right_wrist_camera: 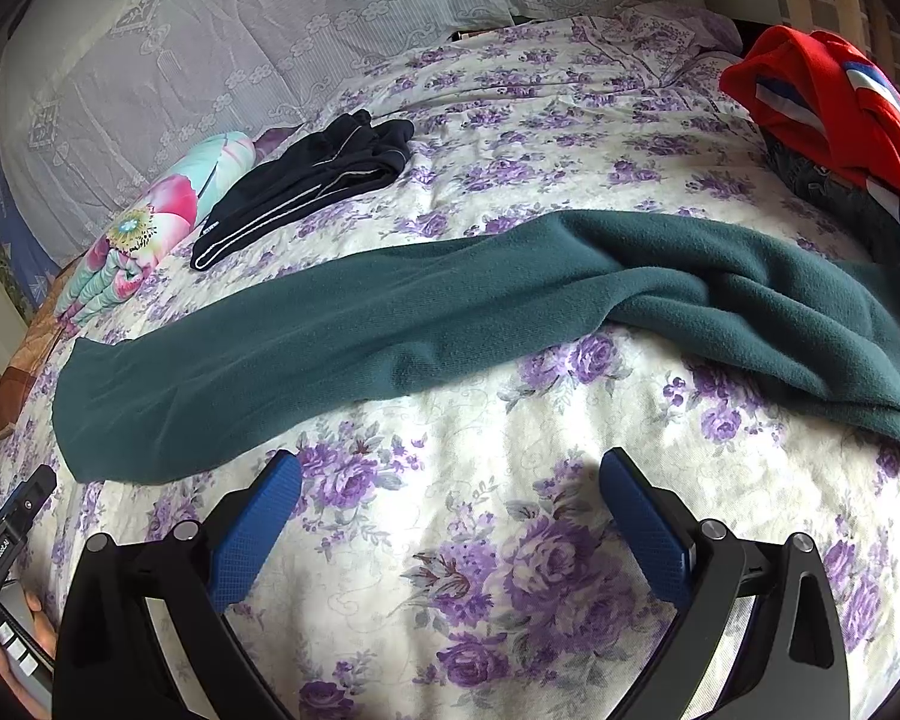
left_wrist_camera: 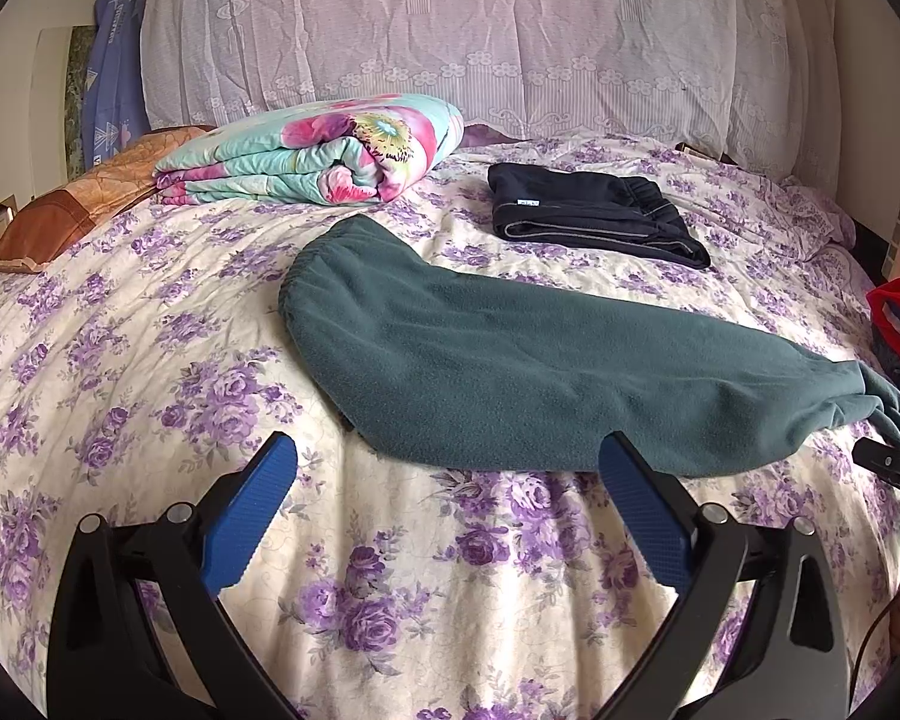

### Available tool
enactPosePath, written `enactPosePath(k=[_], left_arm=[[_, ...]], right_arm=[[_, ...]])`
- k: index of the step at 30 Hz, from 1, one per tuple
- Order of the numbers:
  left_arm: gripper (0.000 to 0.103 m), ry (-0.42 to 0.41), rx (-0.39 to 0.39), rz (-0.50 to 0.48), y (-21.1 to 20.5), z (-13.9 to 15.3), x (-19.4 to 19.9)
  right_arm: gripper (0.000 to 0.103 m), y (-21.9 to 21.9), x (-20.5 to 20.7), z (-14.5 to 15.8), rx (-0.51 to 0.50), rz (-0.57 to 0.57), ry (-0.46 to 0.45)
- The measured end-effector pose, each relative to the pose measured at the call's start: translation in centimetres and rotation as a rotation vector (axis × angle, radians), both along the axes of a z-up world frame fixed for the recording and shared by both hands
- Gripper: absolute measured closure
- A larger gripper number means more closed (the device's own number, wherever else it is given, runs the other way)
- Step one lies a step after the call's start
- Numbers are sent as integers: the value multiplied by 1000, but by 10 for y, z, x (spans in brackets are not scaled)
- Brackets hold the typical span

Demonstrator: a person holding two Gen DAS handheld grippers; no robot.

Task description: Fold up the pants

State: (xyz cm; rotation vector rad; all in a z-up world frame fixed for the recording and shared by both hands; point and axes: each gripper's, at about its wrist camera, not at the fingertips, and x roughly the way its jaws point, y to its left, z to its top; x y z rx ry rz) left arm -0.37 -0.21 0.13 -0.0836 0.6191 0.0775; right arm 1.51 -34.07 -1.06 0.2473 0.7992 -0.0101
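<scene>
Dark green fleece pants (left_wrist_camera: 510,360) lie folded lengthwise on the floral bedspread (left_wrist_camera: 150,330), waistband at the far left, legs running right. In the right wrist view the pants (right_wrist_camera: 390,324) stretch across the bed, the leg ends rumpled at the right. My left gripper (left_wrist_camera: 447,468) is open and empty, just in front of the pants' near edge. My right gripper (right_wrist_camera: 450,480) is open and empty, hovering above the bedspread (right_wrist_camera: 510,510) just short of the pants.
Folded dark navy pants (left_wrist_camera: 594,213) lie behind the green ones. A folded flowery quilt (left_wrist_camera: 324,150) and a brown pillow (left_wrist_camera: 72,204) sit at the back left. Red clothing (right_wrist_camera: 834,96) is piled at the right. A lace-covered headboard (left_wrist_camera: 450,30) stands behind.
</scene>
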Motion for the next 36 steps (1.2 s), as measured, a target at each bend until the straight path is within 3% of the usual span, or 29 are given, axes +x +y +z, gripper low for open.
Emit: enactPosePath(k=[36], left_arm=[[5,0,-4,1,0,0,0]], right_arm=[[3,-1,0,0,11,-2,0]])
